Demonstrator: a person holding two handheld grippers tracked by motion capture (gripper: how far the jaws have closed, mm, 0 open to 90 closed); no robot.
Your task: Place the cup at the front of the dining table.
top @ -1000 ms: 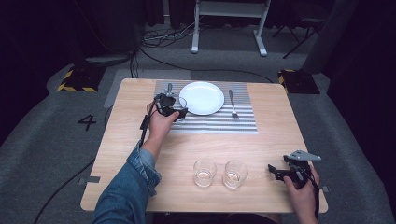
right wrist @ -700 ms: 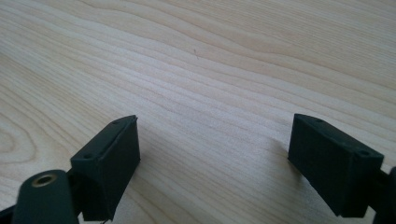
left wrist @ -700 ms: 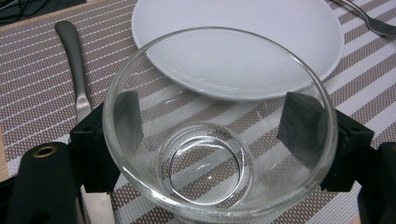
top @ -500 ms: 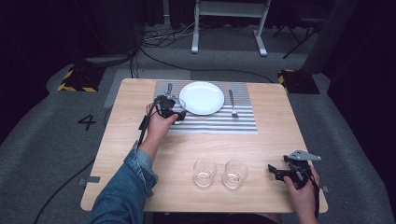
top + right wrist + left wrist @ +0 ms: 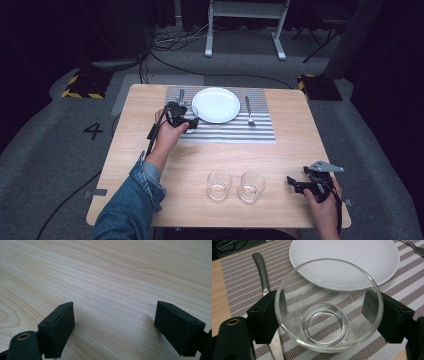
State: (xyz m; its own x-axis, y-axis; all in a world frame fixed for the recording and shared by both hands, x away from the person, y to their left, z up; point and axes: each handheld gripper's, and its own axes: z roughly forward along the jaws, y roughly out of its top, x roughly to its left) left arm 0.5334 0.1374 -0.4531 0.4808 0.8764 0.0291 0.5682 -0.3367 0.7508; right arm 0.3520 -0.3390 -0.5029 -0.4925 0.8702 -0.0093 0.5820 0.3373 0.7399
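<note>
The left gripper (image 5: 329, 312) has its jaws clenched on a glass (image 5: 328, 306), just over the striped mat (image 5: 235, 131) between the knife (image 5: 263, 277) and the white plate (image 5: 216, 104). It looks almost placed, but not yet let go. Two more glasses (image 5: 235, 185) wait near the bench's (image 5: 200, 155) front edge. The right gripper (image 5: 122, 325) rests there with jaws released, holding nothing.

Between the left gripper's (image 5: 325, 315) jaws sits a clear round glass tumbler (image 5: 328, 307), leaving no spare room there. Just ahead of them the white round plate (image 5: 352, 257) blocks the way, apparently close to the glass rim; a steel knife (image 5: 263, 277) lies under the left-hand jaw. Between and ahead of the right gripper's (image 5: 113, 327) jaws lies bare light wooden tabletop (image 5: 112, 272).
</note>
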